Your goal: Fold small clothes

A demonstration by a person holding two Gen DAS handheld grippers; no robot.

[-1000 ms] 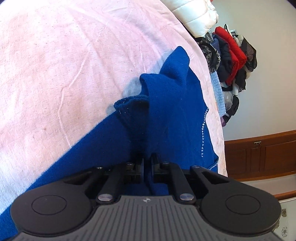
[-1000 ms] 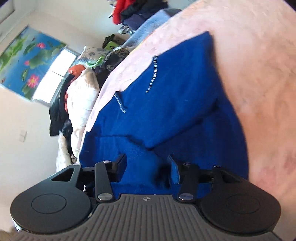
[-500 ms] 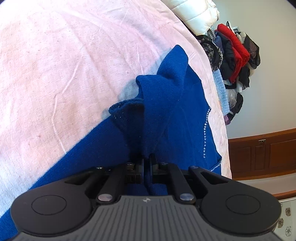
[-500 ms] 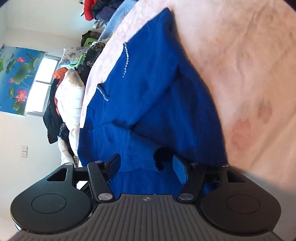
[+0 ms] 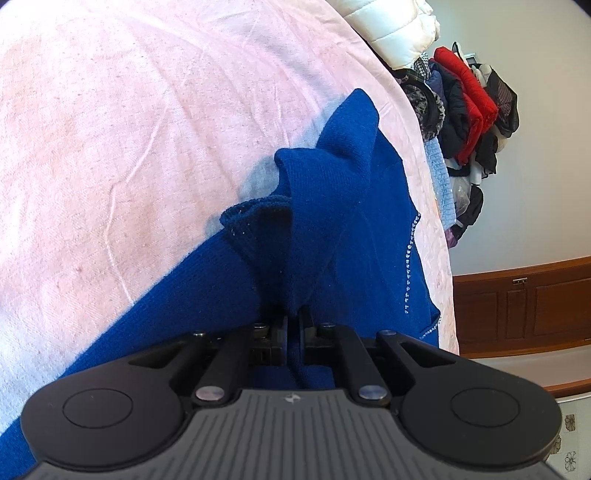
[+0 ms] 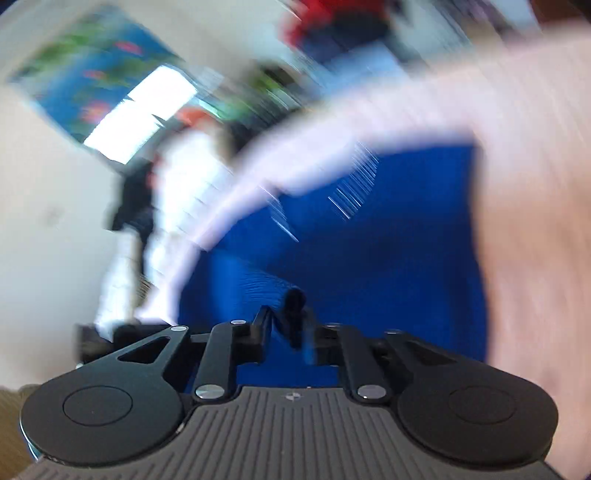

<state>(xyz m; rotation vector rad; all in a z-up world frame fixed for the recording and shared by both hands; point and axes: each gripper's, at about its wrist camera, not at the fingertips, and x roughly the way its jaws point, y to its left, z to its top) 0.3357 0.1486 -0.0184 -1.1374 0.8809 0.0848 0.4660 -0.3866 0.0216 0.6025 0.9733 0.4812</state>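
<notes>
Two black two-finger grippers are working over a royal-blue knitted garment [image 5: 354, 221] that is lying spread on a pale pink bedsheet [image 5: 129, 129]. The left gripper [image 5: 293, 325] is pinching a raised fold of the blue knit, its fingers drawn together on the cloth, so a bunched ridge is standing up in front of it and hiding part of the sheet behind. A line of small silver studs [image 5: 409, 266] is running down the garment near the bed's far edge. Past that edge a white quilted puffer jacket [image 5: 395, 26] is lying, and beside it a heap of dark and red clothes [image 5: 469, 96] is piling against the pale wall, with brown wooden cabinet panelling [image 5: 524, 299] lower down. The right wrist view is heavily blurred: the right gripper [image 6: 291, 328] is closing its jaws over the blue knit, yet whether the pads are pressing cloth cannot be told. A bright window is glowing behind a flowered blue curtain [image 6: 92, 66].
</notes>
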